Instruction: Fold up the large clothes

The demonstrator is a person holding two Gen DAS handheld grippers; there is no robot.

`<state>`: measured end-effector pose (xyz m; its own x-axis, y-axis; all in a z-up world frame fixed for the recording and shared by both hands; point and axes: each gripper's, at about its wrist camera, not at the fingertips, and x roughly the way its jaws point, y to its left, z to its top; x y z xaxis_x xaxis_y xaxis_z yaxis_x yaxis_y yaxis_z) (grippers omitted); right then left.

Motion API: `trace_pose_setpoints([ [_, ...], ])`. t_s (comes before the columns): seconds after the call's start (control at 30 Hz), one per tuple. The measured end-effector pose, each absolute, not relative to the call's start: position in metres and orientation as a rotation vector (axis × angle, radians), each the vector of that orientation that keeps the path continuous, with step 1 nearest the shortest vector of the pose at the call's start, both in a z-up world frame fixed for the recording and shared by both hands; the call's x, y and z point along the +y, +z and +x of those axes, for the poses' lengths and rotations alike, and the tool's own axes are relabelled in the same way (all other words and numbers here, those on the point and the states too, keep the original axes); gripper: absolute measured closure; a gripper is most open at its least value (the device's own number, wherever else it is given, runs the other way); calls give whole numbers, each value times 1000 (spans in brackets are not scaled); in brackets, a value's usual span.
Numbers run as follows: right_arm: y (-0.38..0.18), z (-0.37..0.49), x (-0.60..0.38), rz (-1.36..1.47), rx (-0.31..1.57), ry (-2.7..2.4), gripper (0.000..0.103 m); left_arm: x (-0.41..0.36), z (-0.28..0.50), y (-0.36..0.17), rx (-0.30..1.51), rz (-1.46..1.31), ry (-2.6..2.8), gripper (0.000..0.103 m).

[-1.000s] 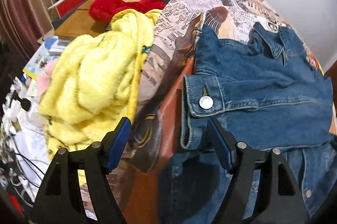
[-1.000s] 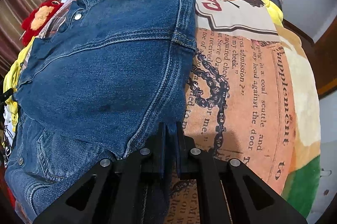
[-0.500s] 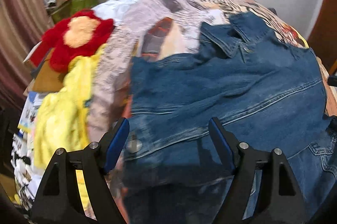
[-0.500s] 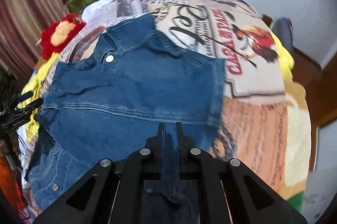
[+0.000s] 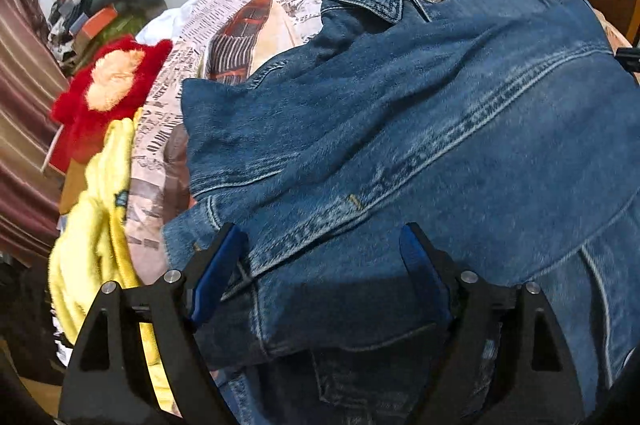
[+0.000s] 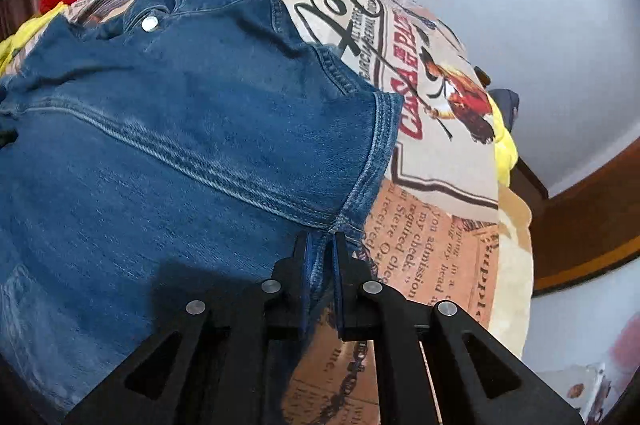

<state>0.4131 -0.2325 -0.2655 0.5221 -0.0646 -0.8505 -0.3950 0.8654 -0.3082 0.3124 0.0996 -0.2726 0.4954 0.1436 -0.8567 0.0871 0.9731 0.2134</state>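
Note:
A blue denim jacket [image 5: 400, 105] lies back up on the printed bedspread [image 5: 248, 5], collar toward the far end. My left gripper [image 5: 320, 257] hovers over the jacket's near left part. Its jaws are opening, and the denim lies under and between the blue pads [image 5: 216, 269] without being pressed. In the right wrist view the jacket [image 6: 180, 125] fills the left half. My right gripper [image 6: 322, 257] is shut on a fold of denim at the jacket's right side seam, just below the armhole.
A red plush toy [image 5: 108, 85] and a yellow fluffy garment [image 5: 92, 245] lie along the bed's left edge, with a striped curtain [image 5: 20, 145] beyond. A heap of clutter [image 5: 112, 9] sits far left. A yellow pillow [image 6: 504, 149] and wooden trim [image 6: 580, 217] lie right.
My left gripper slid right, from the cuff beside the yellow garment to over the jacket's body, rolled, and spread a little wider. My right gripper stayed shut on the denim while shifting and rolling.

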Motion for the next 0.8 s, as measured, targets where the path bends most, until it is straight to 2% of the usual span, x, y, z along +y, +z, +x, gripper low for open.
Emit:
trace_pose_setpoints([
  [0.07, -263, 414, -239, -462, 1017, 208, 98, 104, 308, -272, 1061, 257, 72, 14],
  [0.13, -263, 414, -239, -463, 1016, 203, 97, 114, 302, -272, 1065, 240, 91, 14],
  [0.17, -265, 413, -238, -471, 1013, 200, 94, 122, 299, -273, 1073, 217, 102, 14],
  [0.23, -268, 411, -235, -517, 991, 159, 65, 136, 295, -273, 1086, 181, 132, 14],
  [0.27, -269, 411, -236, -555, 962, 97, 33, 143, 292, -272, 1089, 163, 140, 14],
  [0.3, -268, 411, -239, -577, 933, 47, 23, 149, 289, -271, 1087, 141, 144, 14],
  [0.47, -245, 417, -279, -298, 1033, 97, 23, 176, 273, -250, 1059, 8, 142, 14],
  [0.8, -192, 423, -296, 12, 1019, 239, 21, 210, 317, -217, 989, -129, 163, 14],
])
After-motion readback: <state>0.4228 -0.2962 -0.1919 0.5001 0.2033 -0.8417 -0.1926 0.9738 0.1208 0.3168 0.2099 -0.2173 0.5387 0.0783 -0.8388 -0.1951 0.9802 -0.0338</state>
